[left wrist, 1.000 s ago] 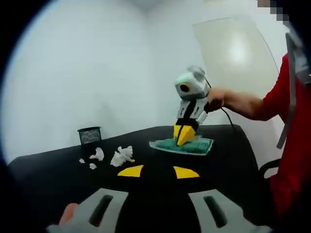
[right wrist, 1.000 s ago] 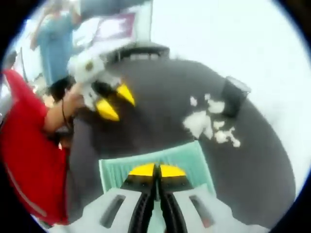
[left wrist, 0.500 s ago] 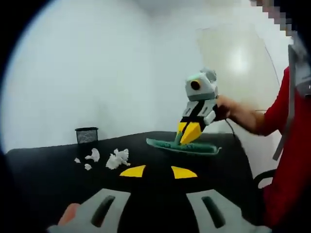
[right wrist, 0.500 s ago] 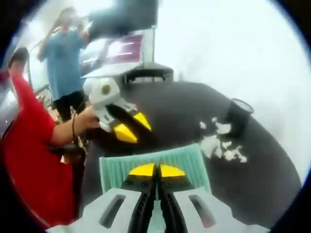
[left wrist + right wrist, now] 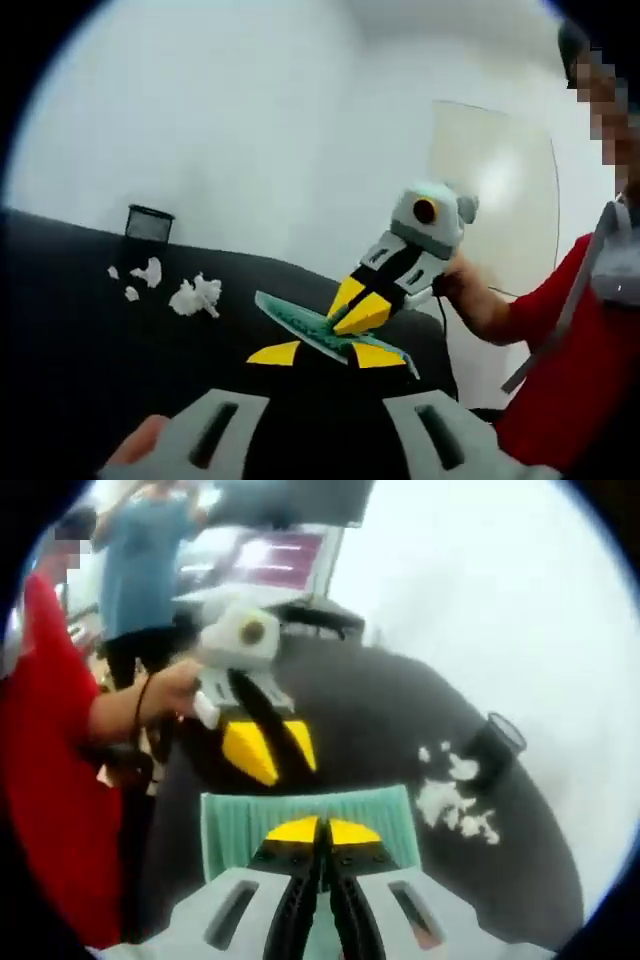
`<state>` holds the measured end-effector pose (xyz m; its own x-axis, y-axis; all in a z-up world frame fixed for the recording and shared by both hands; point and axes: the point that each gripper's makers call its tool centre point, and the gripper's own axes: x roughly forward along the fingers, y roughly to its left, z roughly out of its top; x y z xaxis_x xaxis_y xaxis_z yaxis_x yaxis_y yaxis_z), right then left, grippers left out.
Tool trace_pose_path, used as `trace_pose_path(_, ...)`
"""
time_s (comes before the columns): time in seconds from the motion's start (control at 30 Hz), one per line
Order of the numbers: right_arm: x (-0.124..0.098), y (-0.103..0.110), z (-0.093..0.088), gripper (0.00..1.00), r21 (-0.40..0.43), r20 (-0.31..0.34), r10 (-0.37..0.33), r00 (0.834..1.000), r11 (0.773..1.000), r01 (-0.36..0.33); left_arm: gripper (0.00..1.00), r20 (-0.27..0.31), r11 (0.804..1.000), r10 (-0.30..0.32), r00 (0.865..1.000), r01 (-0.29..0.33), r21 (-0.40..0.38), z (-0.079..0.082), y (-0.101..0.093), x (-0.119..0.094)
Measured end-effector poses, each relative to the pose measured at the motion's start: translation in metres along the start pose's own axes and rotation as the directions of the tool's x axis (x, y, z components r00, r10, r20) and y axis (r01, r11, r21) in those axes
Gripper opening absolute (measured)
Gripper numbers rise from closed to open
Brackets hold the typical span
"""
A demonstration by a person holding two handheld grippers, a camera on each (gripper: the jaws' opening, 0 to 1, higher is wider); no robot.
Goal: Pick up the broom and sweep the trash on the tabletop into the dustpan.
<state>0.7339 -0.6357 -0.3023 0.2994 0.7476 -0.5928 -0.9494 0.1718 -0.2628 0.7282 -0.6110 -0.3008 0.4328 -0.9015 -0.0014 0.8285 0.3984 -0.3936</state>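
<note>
the broom (image 5: 305, 825), clamped in the closed right gripper (image 5: 358, 312), has been lifted off the table (image 5: 90, 330); the left gripper (image 5: 268, 748) is held open and empty; trash (image 5: 195, 296) near the cup (image 5: 146, 222) is unswept.

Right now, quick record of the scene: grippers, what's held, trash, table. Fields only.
right gripper: jaws shut on the green dustpan
dustpan pose: lifted off the table, tilted, in the left gripper view
left gripper: open, nothing between its jaws
trash: white crumpled paper bits, loose on the black table
pen cup: black mesh, upright, beyond the trash near the table's far edge
bystander: person in a blue shirt, background of the right gripper view
broom: not identifiable
</note>
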Motion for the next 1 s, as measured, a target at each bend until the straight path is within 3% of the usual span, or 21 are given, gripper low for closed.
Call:
trace_pose_path(0.1, 0.001, 0.001, 0.001, 0.04, -0.037, -0.003, -0.02, 1.0, 0.999, 0.02, 0.18, 0.005, 0.999, 0.003, 1.0, -0.003, -0.052, 0.002, 0.005, 0.0)
trace_pose_path(0.2, 0.001, 0.003, 0.003, 0.04, -0.053, 0.004, -0.029, 1.0, 0.998, 0.029, 0.17, -0.043, 0.99, 0.006, 0.999, -0.012, -0.14, -0.005, 0.005, 0.004)
trace_pose_path(0.3, 0.0, 0.005, 0.007, 0.04, -0.06, 0.019, -0.033, 0.999, 0.998, 0.034, 0.13, -0.07, 0.99, 0.022, 0.997, -0.032, -0.139, -0.011, 0.007, 0.008)
trace_pose_path(0.47, -0.002, 0.005, 0.01, 0.04, -0.064, 0.042, -0.042, 0.998, 0.997, 0.045, 0.05, -0.057, 0.984, 0.001, 0.998, -0.012, -0.179, -0.009, 0.004, 0.003)
trace_pose_path(0.6, -0.003, 0.006, 0.01, 0.04, -0.051, 0.066, -0.04, 0.997, 0.998, 0.044, 0.04, -0.051, 0.984, -0.01, 0.999, 0.001, -0.178, -0.009, 0.001, 0.003)
trace_pose_path(0.8, -0.006, 0.003, 0.01, 0.04, 0.03, 0.121, -0.021, 0.992, 0.999, 0.018, 0.02, -0.084, 0.989, 0.035, 0.996, -0.047, -0.141, -0.016, 0.004, 0.005)
trace_pose_path(1.0, -0.008, 0.001, 0.011, 0.04, 0.056, 0.147, -0.017, 0.989, 0.998, 0.009, 0.02, -0.118, 0.987, 0.074, 0.99, -0.09, -0.13, -0.022, 0.01, 0.008)
